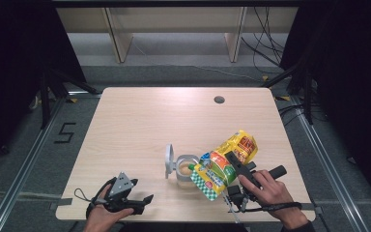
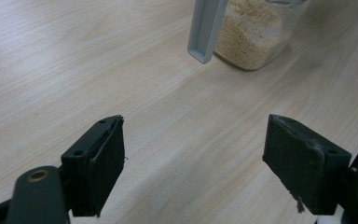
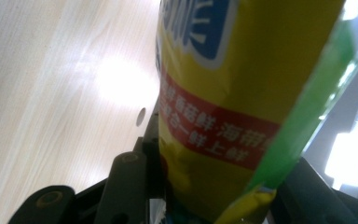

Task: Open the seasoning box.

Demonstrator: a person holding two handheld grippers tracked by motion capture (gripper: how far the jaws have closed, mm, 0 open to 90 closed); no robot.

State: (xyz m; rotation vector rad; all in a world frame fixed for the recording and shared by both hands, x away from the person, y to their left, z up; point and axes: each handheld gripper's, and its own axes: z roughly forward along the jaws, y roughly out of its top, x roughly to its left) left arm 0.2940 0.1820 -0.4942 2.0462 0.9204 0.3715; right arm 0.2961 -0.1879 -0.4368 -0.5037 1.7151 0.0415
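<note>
Yellow bag (image 1: 224,164) is pinched between the right fingers (image 3: 214,196), tilted mouth-down over the open jar (image 1: 187,170). Left fingers (image 2: 193,163) are spread wide, nothing between them, the jar beyond them. Granules may be spilled onto the table (image 1: 140,125) if the bag slips.

A yellow seasoning bag (image 1: 225,163) with red, green and blue print is tilted, its green-checked end lowered over a clear jar (image 1: 185,169) of tan granules. The jar stands upright near the bench's front edge, grey lid (image 1: 168,160) flipped open to its left.
</note>
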